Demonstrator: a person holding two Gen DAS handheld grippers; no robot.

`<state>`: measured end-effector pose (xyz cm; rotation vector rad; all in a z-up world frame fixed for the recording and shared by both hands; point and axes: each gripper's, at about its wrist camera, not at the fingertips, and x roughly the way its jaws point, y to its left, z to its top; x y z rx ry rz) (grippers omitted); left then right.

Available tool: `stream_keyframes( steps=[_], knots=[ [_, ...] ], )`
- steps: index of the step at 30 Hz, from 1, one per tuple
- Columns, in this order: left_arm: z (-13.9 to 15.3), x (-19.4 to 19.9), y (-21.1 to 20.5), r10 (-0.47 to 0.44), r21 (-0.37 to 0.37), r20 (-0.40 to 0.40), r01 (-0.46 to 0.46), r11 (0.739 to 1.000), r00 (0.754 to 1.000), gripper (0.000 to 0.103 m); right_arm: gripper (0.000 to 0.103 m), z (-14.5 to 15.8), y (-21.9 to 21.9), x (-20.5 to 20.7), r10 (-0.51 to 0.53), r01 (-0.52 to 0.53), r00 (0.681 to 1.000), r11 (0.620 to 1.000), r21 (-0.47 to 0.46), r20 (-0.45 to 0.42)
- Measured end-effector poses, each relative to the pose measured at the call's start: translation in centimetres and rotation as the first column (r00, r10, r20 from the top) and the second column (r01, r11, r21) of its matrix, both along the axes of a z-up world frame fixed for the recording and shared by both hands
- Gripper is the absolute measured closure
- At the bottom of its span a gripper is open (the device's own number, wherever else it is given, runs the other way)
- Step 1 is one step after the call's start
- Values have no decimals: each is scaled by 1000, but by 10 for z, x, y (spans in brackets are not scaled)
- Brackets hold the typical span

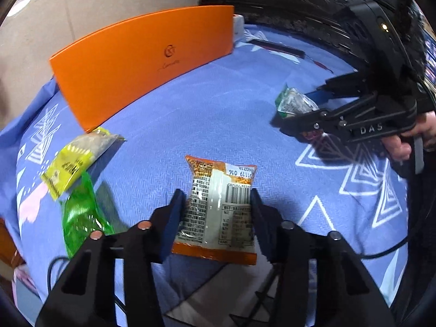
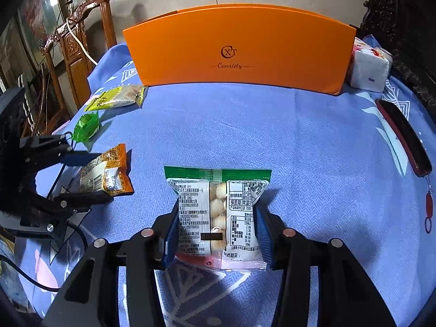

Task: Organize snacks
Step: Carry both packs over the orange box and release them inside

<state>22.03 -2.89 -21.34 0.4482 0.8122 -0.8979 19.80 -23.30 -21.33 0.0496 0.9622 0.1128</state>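
My left gripper (image 1: 218,199) has a pad against each side of an orange snack packet (image 1: 220,207) lying label-up on the blue cloth (image 1: 218,109). The right wrist view shows that gripper (image 2: 99,177) at the left, its fingers above and below the orange packet (image 2: 106,174). My right gripper (image 2: 218,212) is shut on a green-topped white packet of round snacks (image 2: 218,209), pinching it at the waist. In the left wrist view that gripper (image 1: 294,109), held by a hand (image 1: 400,141), holds the same packet (image 1: 293,102) just over the cloth.
An orange box (image 2: 239,51) stands upright along the table's far side. A yellow packet (image 2: 114,99) and a clear green packet (image 2: 87,126) lie at the left. A dark red phone (image 2: 403,139) and a white tissue pack (image 2: 369,68) are at the right. A wooden chair (image 2: 73,27) stands behind.
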Motion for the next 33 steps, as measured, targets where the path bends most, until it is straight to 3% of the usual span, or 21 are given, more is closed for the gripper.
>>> stream_keyframes(
  steps=[7, 13, 16, 21, 27, 33],
  knots=[
    [12, -14, 1, 124, -44, -11, -124, 991, 992, 61, 57, 9, -12, -11, -33, 33, 999, 997, 75, 4],
    [56, -21, 10, 215, -136, 31, -209, 969, 976, 61, 56, 32, -17, -23, -35, 30, 998, 996, 90, 61],
    [86, -13, 7, 262, -164, 67, -248, 955, 963, 61, 56, 61, -22, -23, -34, 23, 991, 996, 88, 131],
    [144, 16, 4, 357, -228, 95, -328, 917, 929, 61, 56, 115, -37, -9, -51, 29, 963, 996, 88, 264],
    [207, 63, -19, 443, -310, 137, -386, 869, 886, 61, 56, 185, -59, 39, -56, 18, 912, 995, 97, 407],
    [231, 129, -44, 540, -326, 112, -482, 813, 835, 61, 56, 211, -68, 98, -69, 31, 892, 995, 93, 447]
  ],
)
